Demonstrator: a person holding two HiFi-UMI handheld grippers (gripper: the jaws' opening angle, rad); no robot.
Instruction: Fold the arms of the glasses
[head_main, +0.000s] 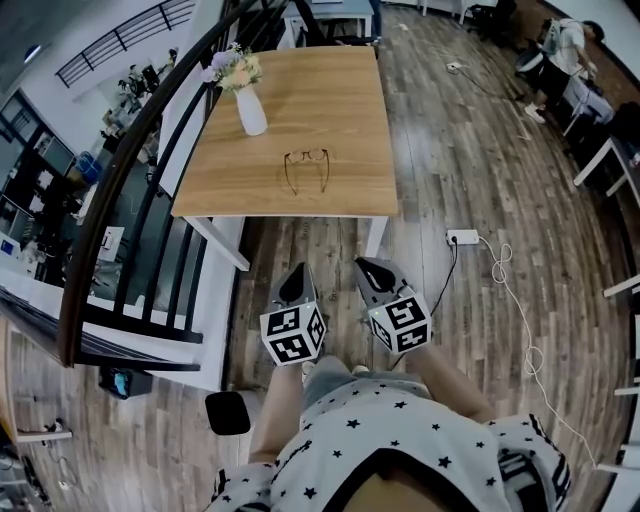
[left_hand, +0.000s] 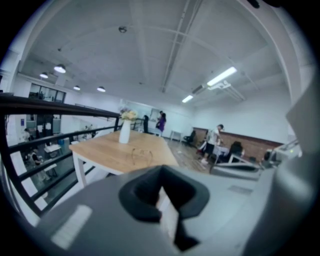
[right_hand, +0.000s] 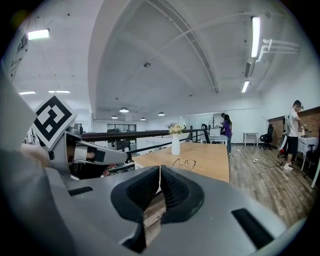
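A pair of thin-framed glasses (head_main: 306, 168) lies on the wooden table (head_main: 350, 120) with both arms spread open, pointing toward the table's near edge. They show small and far off in the left gripper view (left_hand: 142, 155) and in the right gripper view (right_hand: 185, 162). My left gripper (head_main: 297, 272) and right gripper (head_main: 368, 267) hang side by side over the floor, short of the table's near edge. In both gripper views the jaws meet at their tips, left gripper (left_hand: 161, 172) and right gripper (right_hand: 160, 172), with nothing between them.
A white vase with flowers (head_main: 248, 100) stands on the table's left side, behind the glasses. A black railing (head_main: 150, 150) runs along the left. A power strip (head_main: 462, 238) with a white cable lies on the floor to the right. People stand far back.
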